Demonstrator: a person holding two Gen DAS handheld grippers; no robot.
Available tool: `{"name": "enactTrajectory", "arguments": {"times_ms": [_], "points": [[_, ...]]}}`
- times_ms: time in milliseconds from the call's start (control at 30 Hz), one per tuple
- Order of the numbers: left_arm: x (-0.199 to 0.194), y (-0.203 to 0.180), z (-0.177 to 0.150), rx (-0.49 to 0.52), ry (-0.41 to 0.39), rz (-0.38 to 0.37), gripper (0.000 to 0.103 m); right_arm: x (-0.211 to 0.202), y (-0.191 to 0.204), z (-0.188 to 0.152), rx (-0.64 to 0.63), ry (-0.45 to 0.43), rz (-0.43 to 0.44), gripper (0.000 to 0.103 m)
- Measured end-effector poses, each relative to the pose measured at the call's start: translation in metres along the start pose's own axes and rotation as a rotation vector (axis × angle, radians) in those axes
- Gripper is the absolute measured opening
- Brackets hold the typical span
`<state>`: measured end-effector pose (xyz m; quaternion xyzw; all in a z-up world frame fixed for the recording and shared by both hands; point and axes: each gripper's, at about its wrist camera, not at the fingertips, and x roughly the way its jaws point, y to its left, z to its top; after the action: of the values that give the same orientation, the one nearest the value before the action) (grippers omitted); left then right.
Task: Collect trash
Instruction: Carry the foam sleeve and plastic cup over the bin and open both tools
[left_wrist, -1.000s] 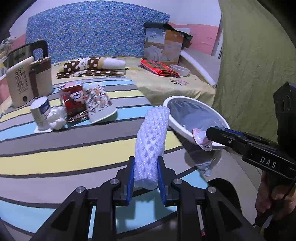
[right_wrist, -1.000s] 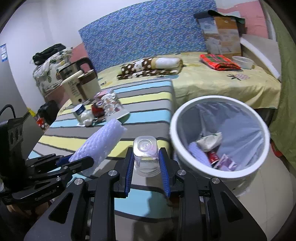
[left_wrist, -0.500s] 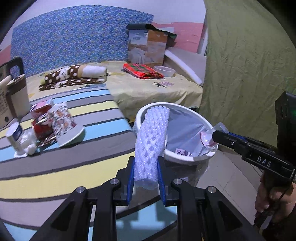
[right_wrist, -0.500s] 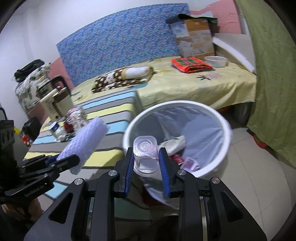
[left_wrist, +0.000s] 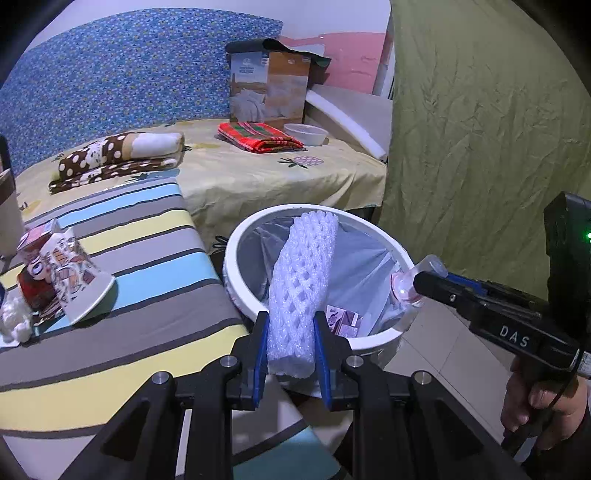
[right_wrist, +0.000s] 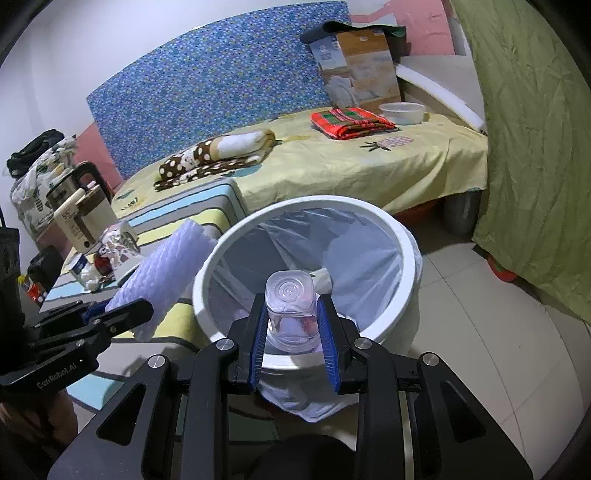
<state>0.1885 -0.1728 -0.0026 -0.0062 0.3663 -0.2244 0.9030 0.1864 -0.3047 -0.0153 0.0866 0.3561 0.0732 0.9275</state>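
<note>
My left gripper (left_wrist: 290, 332) is shut on a white foam net sleeve (left_wrist: 303, 280), which leans over the near rim of the white trash bin (left_wrist: 236, 243). The sleeve also shows in the right wrist view (right_wrist: 166, 273). My right gripper (right_wrist: 291, 325) is shut on a clear plastic cup (right_wrist: 291, 306) over the bin's near rim (right_wrist: 406, 240). The cup shows at the bin's right edge in the left wrist view (left_wrist: 410, 282). The bin has a clear liner and holds small cartons (left_wrist: 343, 321).
A striped table (left_wrist: 129, 332) lies left of the bin, with a patterned paper cup (left_wrist: 77, 284), a red can and tissue at its left. A kettle (right_wrist: 81, 206) stands behind. A yellow bed (left_wrist: 277, 177) and a green curtain (left_wrist: 480, 147) lie beyond. Tiled floor (right_wrist: 498, 332) lies at the right.
Both grippers have moved from over the table to the bin, carrying the foam sleeve and the cup. The bin now lies close under both.
</note>
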Motion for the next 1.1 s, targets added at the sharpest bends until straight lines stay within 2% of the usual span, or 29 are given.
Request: {"name": "enactTrajectory", "arguments": {"times_ms": [567,633,700,767,1100], "points": [[0.056,-0.016,0.011,0.041,0.070,-0.055,0.025,0.018,-0.015,0.001,0.012,0.053,-0.039,0.032],[0.061,-0.016,0.012,0.034,0.084,-0.073,0.029,0.018,-0.016,0.001,0.018,0.053,-0.044,0.040],[0.063,-0.014,0.011,0.026,0.088,-0.087,0.036,0.017,-0.017,0.000,0.023,0.050,-0.049,0.046],[0.063,-0.013,0.011,0.019,0.083,-0.102,0.040,0.016,-0.018,0.000,0.027,0.048,-0.052,0.046],[0.044,-0.009,0.009,0.008,0.051,-0.100,0.041,0.005,-0.012,0.000,0.029,0.022,-0.021,0.046]]}}
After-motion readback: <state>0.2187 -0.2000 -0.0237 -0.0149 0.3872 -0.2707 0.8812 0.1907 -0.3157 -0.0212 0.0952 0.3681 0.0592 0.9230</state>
